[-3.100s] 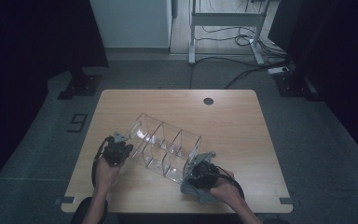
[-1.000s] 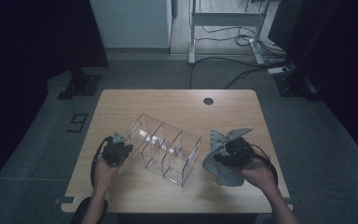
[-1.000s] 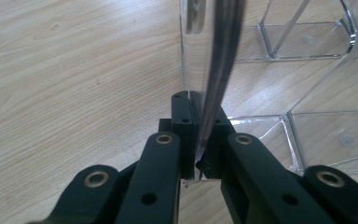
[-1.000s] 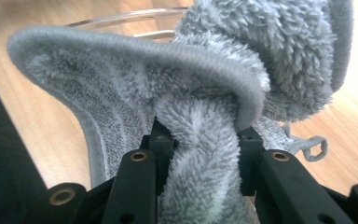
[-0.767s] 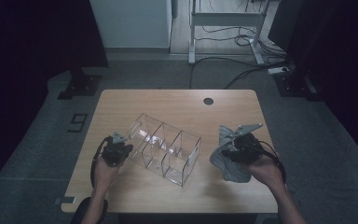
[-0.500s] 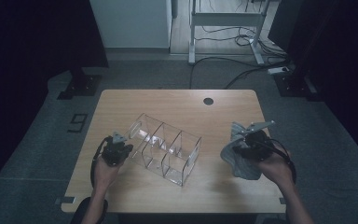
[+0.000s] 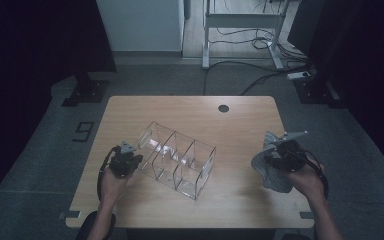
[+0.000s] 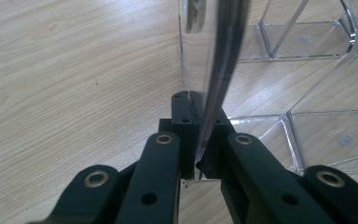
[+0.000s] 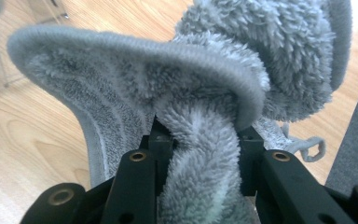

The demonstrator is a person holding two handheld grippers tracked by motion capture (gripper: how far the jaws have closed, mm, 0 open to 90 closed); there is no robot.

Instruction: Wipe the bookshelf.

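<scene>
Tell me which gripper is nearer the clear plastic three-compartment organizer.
Left. The left gripper is clamped on an end wall of the clear plastic three-compartment organizer; the right gripper, holding a grey fluffy cloth, is well off to its right.

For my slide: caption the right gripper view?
Right gripper shut on a fluffy grey microfibre cloth above the light wooden table.

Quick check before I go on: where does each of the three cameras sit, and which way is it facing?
High view: above the person's side, looking forward and down on the table; both forearms enter from below.
Left gripper view: on the left gripper, looking along jaws clamped on the clear organizer wall.
Right gripper view: on the right gripper, jaws gripping the grey cloth.
Shared: organizer and cloth also show in the high view.
</scene>
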